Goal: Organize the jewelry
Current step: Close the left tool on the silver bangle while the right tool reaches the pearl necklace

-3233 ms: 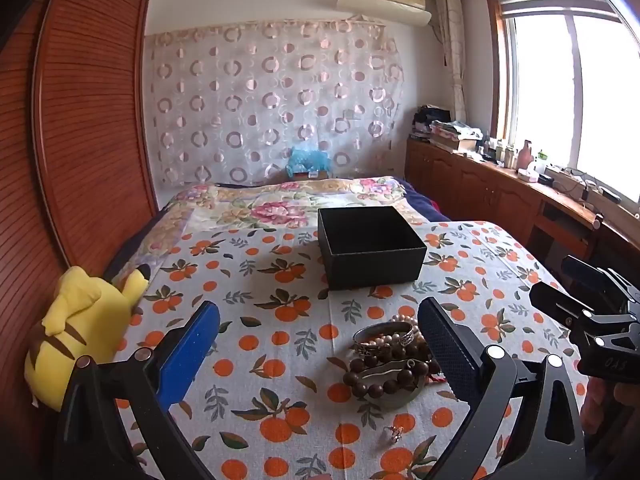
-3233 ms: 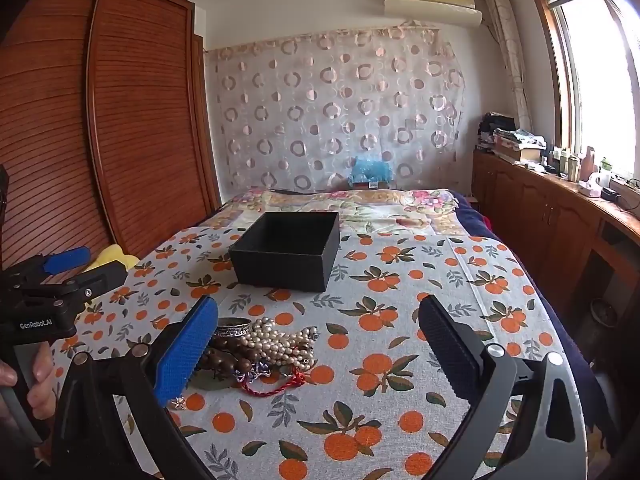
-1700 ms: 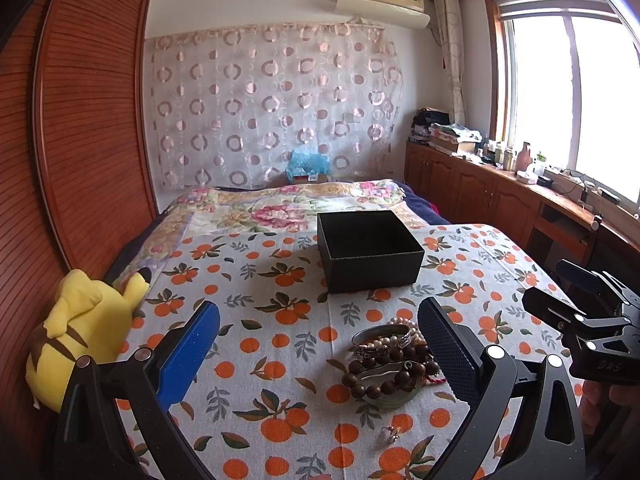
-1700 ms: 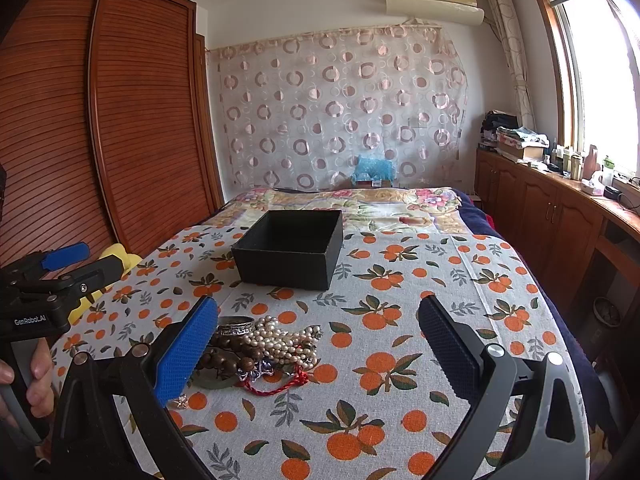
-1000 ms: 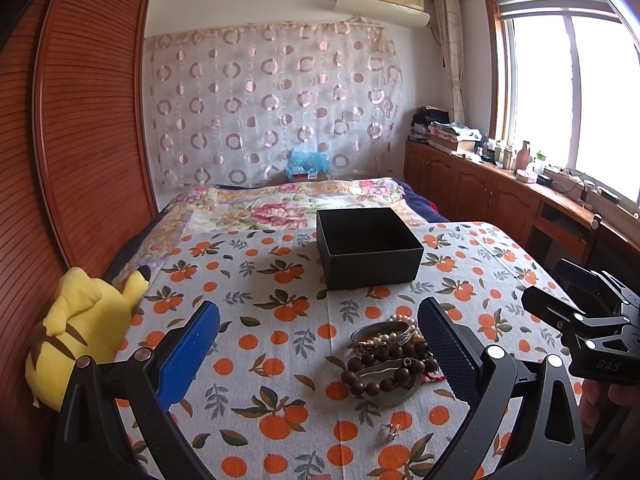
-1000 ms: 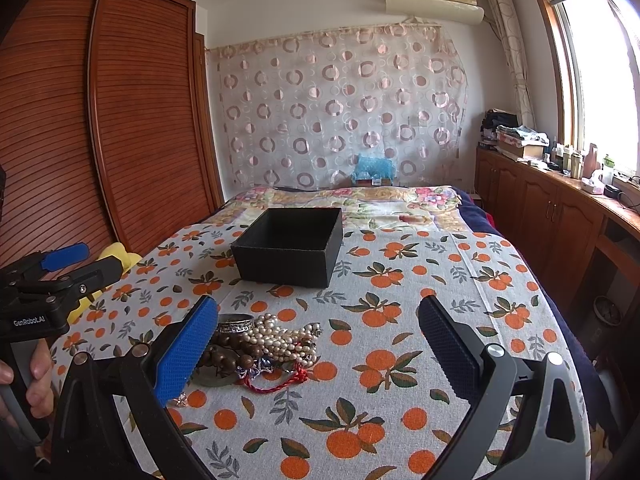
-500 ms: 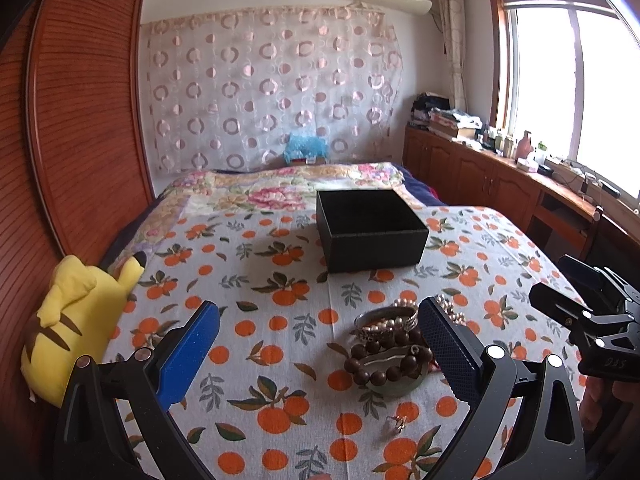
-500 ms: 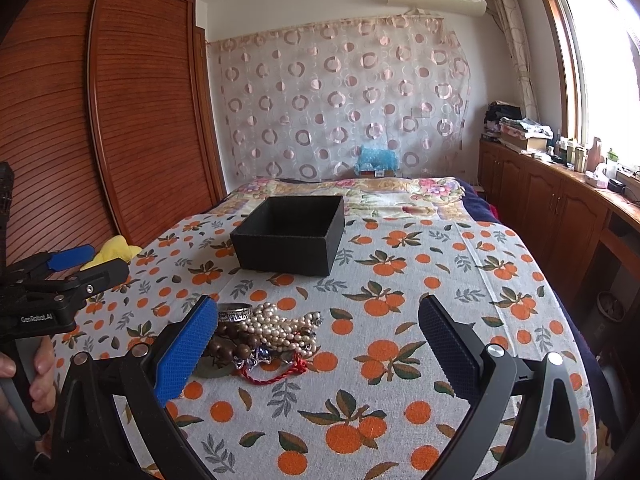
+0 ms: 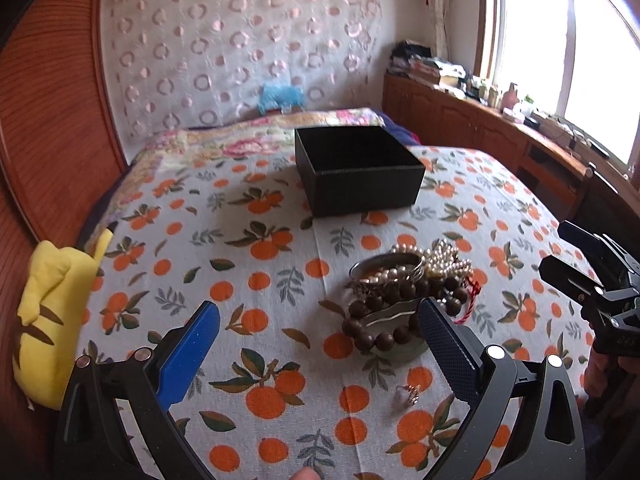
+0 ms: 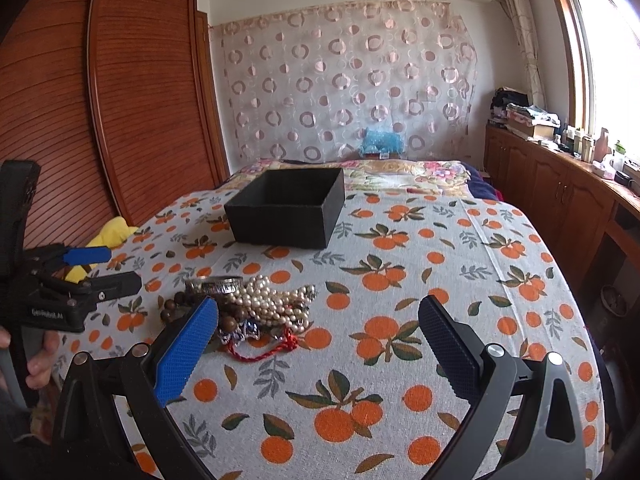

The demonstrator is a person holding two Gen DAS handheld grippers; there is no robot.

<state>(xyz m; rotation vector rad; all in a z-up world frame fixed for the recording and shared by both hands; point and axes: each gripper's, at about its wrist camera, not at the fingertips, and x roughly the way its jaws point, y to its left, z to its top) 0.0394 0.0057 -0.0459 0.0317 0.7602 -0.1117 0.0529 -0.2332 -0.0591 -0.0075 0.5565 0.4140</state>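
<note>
A heap of jewelry (image 9: 404,296) lies on the orange-print cloth: brown wooden beads, a pearl strand (image 10: 272,300), a silver bangle (image 10: 214,283) and a red cord (image 10: 260,350). A small ring (image 9: 408,392) lies apart, nearer me. An open, empty black box (image 9: 356,168) stands behind the heap; it also shows in the right wrist view (image 10: 286,208). My left gripper (image 9: 318,340) is open and empty, its right finger next to the beads. My right gripper (image 10: 318,340) is open and empty, the heap by its left finger.
A yellow plush toy (image 9: 56,300) lies at the bed's left edge by the wooden wardrobe (image 10: 120,100). A floral quilt (image 9: 248,140) covers the far bed. Wooden cabinets (image 10: 560,192) run along the right under the window.
Both grippers have moved forward and tipped down toward the jewelry heap, which now looks larger and closer. Both stay open; nothing has been picked up.
</note>
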